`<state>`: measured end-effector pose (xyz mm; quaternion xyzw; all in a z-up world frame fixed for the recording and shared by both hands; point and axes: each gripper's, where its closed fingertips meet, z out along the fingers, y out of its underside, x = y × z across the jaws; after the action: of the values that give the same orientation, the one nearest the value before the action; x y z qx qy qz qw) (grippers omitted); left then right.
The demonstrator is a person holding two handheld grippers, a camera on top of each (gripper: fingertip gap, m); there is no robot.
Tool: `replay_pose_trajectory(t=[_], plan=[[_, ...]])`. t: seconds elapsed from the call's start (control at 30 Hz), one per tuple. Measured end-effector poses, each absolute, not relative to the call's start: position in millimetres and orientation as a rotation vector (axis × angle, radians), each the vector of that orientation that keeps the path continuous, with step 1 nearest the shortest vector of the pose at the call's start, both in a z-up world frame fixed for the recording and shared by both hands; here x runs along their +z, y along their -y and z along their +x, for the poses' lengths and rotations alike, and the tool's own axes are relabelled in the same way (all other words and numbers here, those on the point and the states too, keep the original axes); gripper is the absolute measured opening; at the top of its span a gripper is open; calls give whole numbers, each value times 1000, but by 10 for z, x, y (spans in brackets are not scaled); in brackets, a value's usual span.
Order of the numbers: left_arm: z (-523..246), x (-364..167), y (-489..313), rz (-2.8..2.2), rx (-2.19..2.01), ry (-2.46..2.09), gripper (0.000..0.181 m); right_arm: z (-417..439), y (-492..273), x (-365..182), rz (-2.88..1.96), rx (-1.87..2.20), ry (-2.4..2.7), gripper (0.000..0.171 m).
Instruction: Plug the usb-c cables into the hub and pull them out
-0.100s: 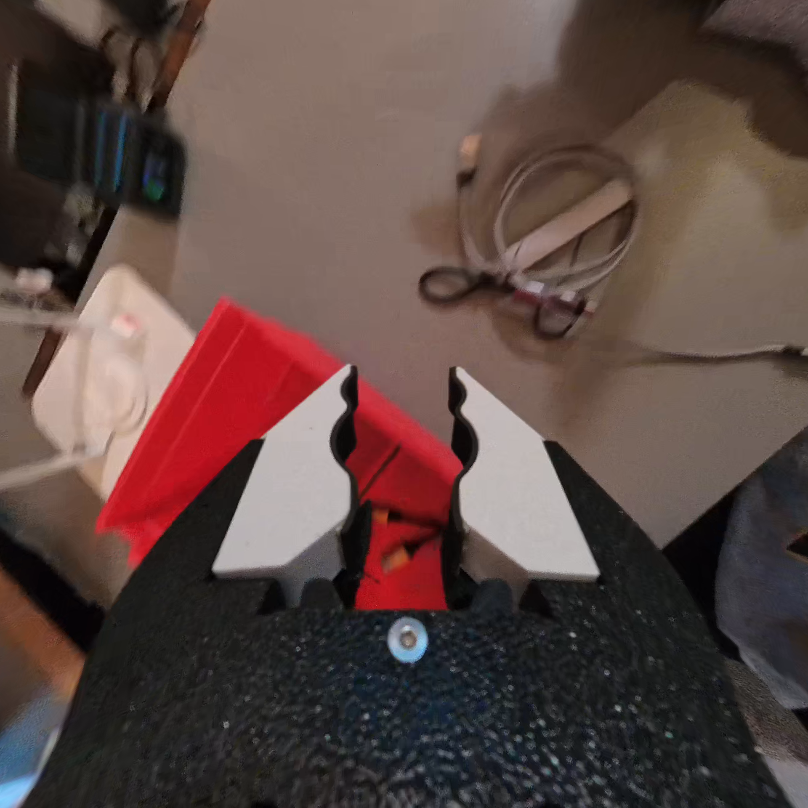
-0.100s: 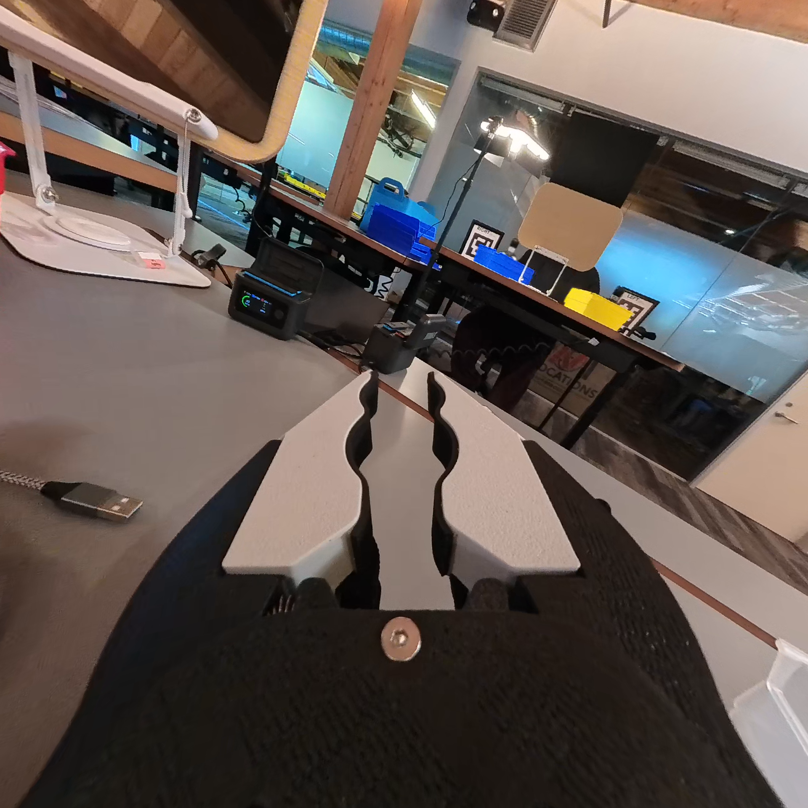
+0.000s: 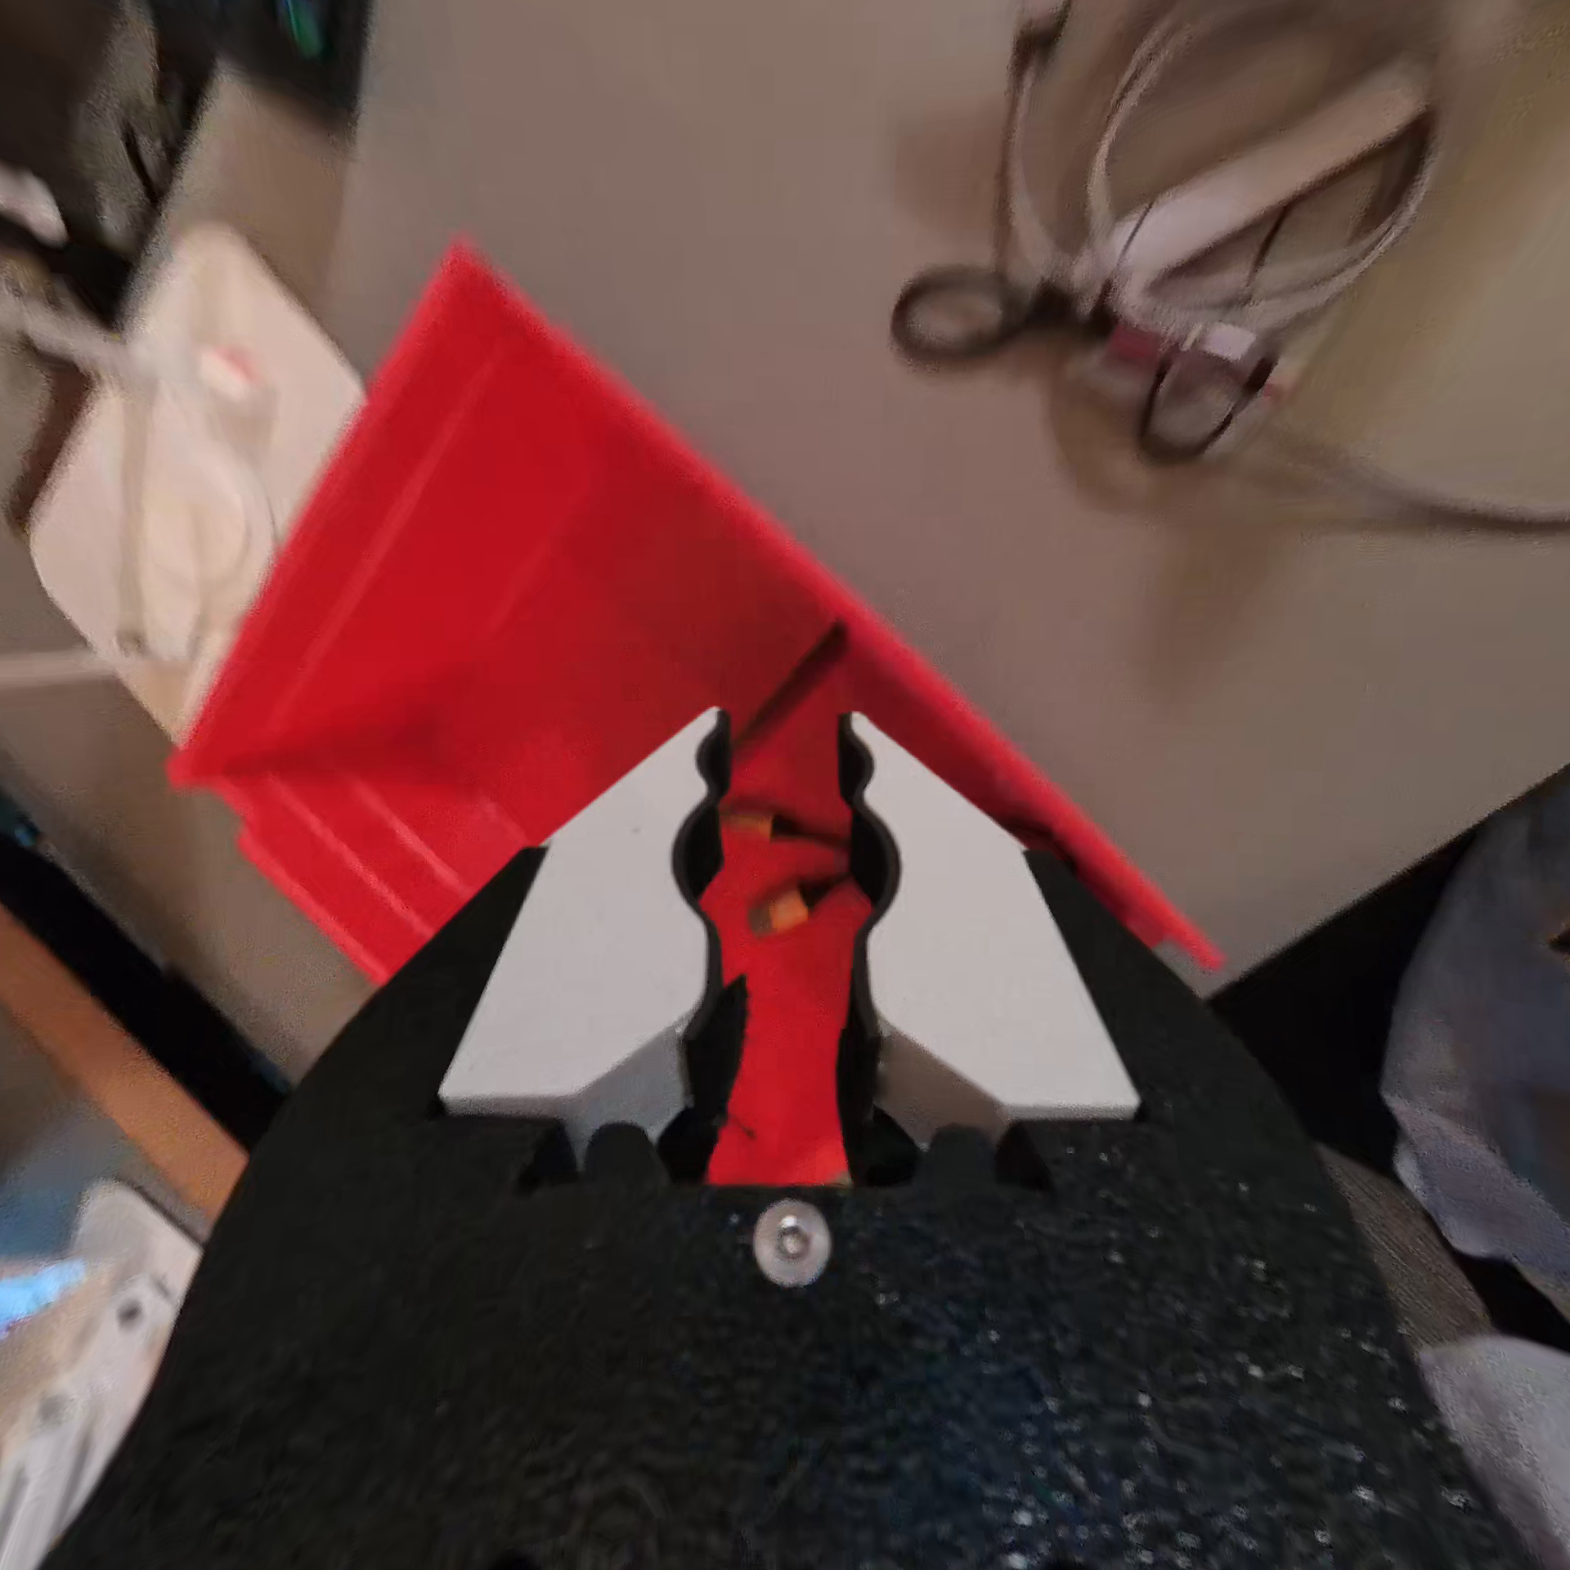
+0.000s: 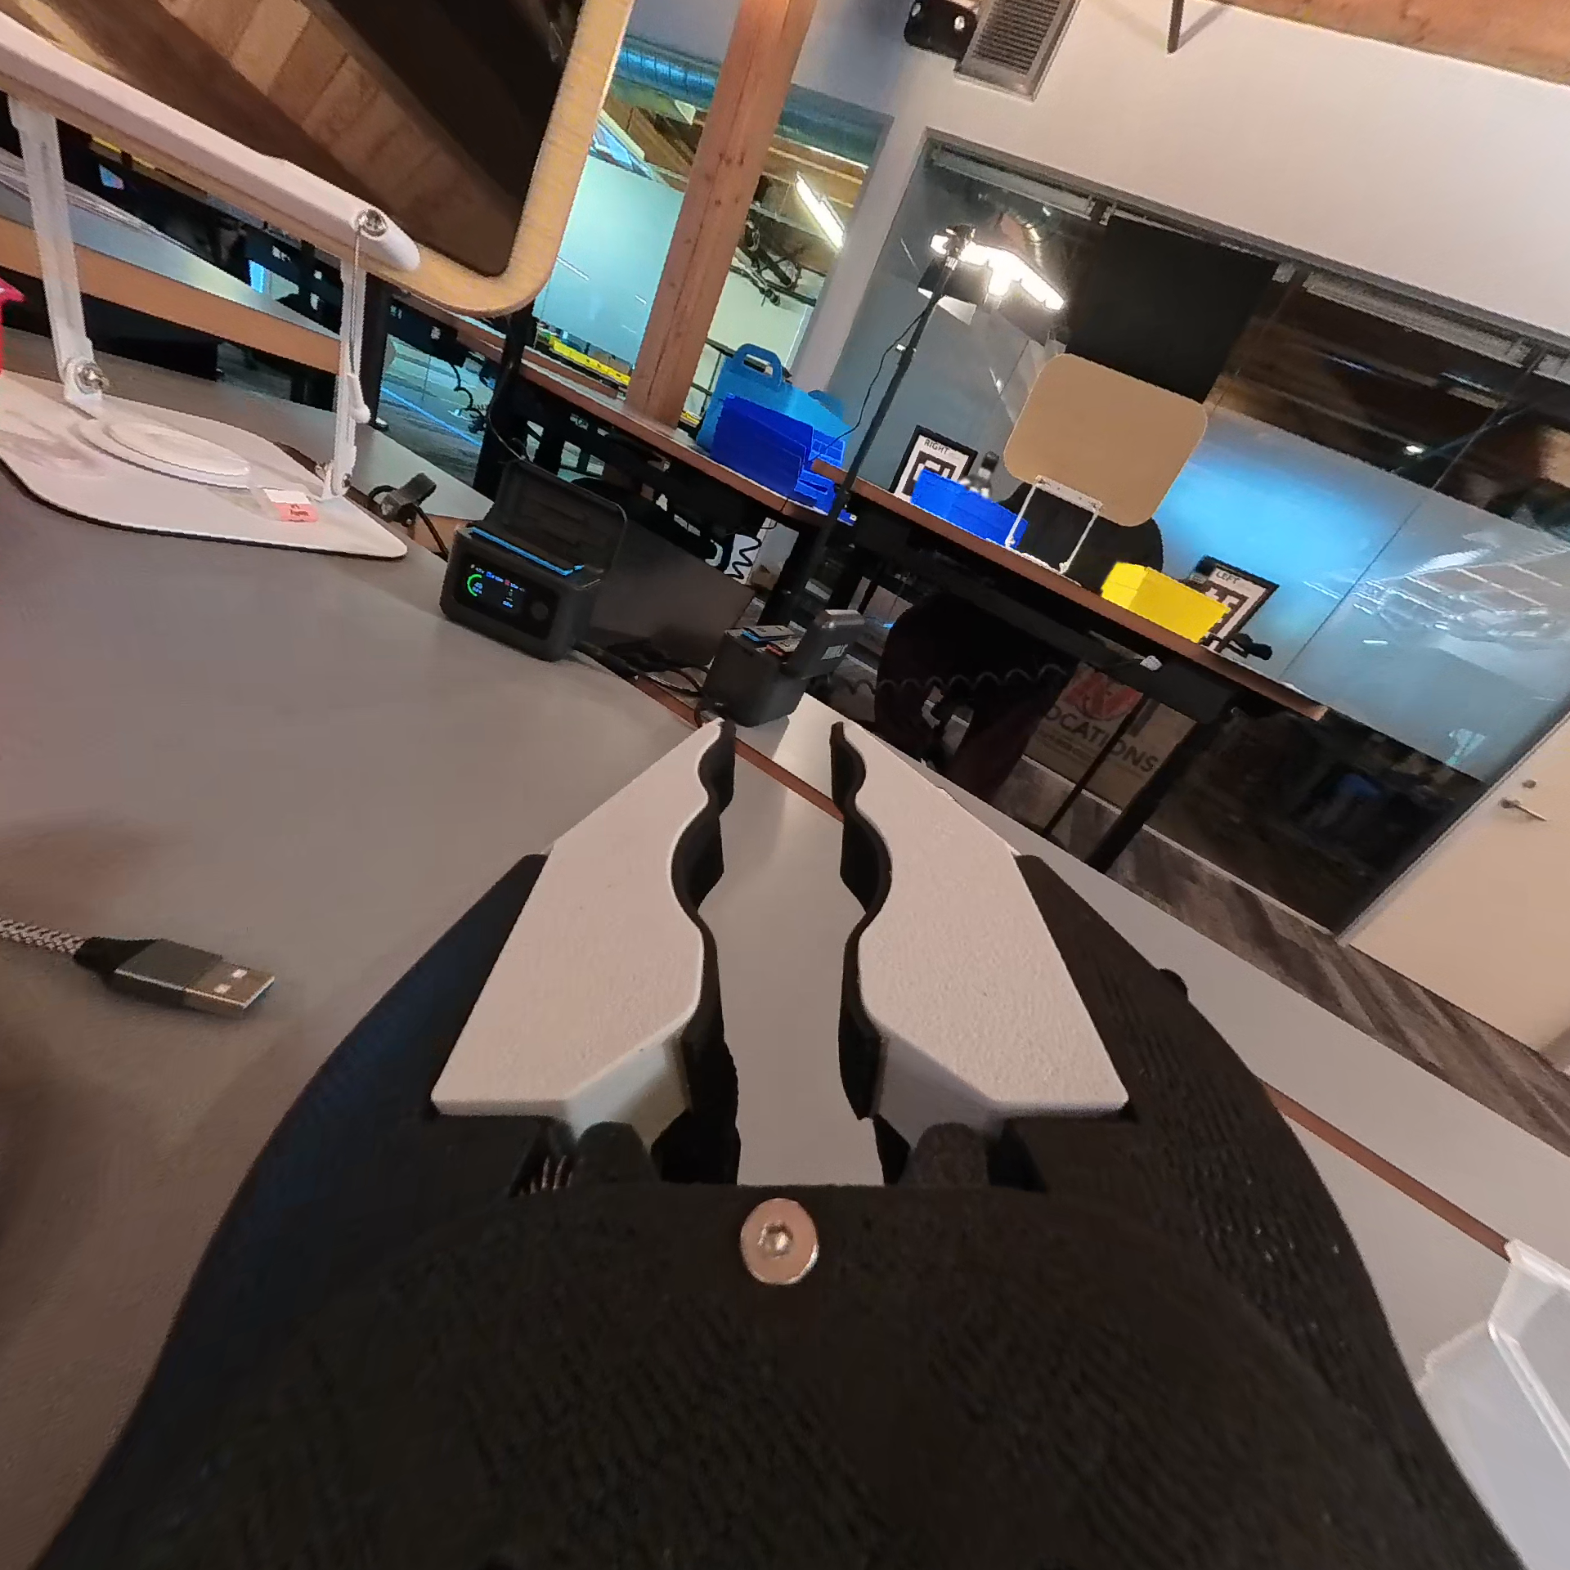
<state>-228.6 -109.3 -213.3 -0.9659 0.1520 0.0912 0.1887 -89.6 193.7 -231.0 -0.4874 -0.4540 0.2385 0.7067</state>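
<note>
My left gripper (image 3: 783, 731) hovers over a red bin (image 3: 527, 595), jaws a narrow gap apart and empty. Between the fingers, inside the bin, I see two orange-tipped cable plugs (image 3: 786, 913) and a thin dark cable (image 3: 799, 671). A blurred bundle of white cables around a pale bar-shaped hub (image 3: 1206, 255) lies on the table at the upper right. My right gripper (image 4: 780, 739) is open and empty, low over the grey table (image 4: 255, 722). A grey USB plug on a braided cable (image 4: 191, 977) lies on the table to its left.
A white lamp base (image 3: 170, 476) sits left of the red bin and also shows in the right wrist view (image 4: 170, 476). A black power station (image 4: 527, 586) and a charger (image 4: 765, 680) stand near the table's far edge. A clear plastic bin (image 4: 1512, 1376) is at the lower right. The left gripper's tips are roughly 35 cm from the right gripper's. Both grippers' tips are roughly 20 cm from the pale bar-shaped hub (image 3: 1206, 255).
My left gripper has moved in over the red bin, which now fills more of the view, and its jaws have narrowed a little. The right gripper has not moved.
</note>
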Motion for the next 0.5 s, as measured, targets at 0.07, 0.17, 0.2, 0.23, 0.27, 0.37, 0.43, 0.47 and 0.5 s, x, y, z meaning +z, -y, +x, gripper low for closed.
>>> replay_pose_trajectory(t=[0.07,0.17,0.2,0.23,0.27,0.37,0.43,0.47,0.5], plan=[[-2471,-2353,1408,-2831,228,-278,21,-896,-1937,-2310,-1082,529,1008,21],[-2451,-2771,1658,-2919,-15,-51,22,-897,-1927,-2312,-1078,528,1013,21],[-2455,-2887,1711,-2938,-60,12,26,-901,-1923,-2314,-1077,527,1016,21],[-2444,-2985,1754,-2954,-96,36,29,-902,-1922,-2315,-1076,525,1018,21],[-2434,-3066,1787,-2963,-110,38,29,-903,-1920,-2317,-1075,525,1019,21],[-2360,-3173,1778,-2925,-200,209,29,-905,-1915,-2318,-1074,524,1022,21],[-2297,-3173,1708,-2856,-310,399,39,-907,-1916,-2321,-1075,524,1024,21],[-2322,-3194,1726,-2857,-303,481,44,-908,-1917,-2322,-1075,523,1025,21],[-2357,-3227,1770,-2880,-269,532,47,-909,-1917,-2322,-1075,523,1025,21]])
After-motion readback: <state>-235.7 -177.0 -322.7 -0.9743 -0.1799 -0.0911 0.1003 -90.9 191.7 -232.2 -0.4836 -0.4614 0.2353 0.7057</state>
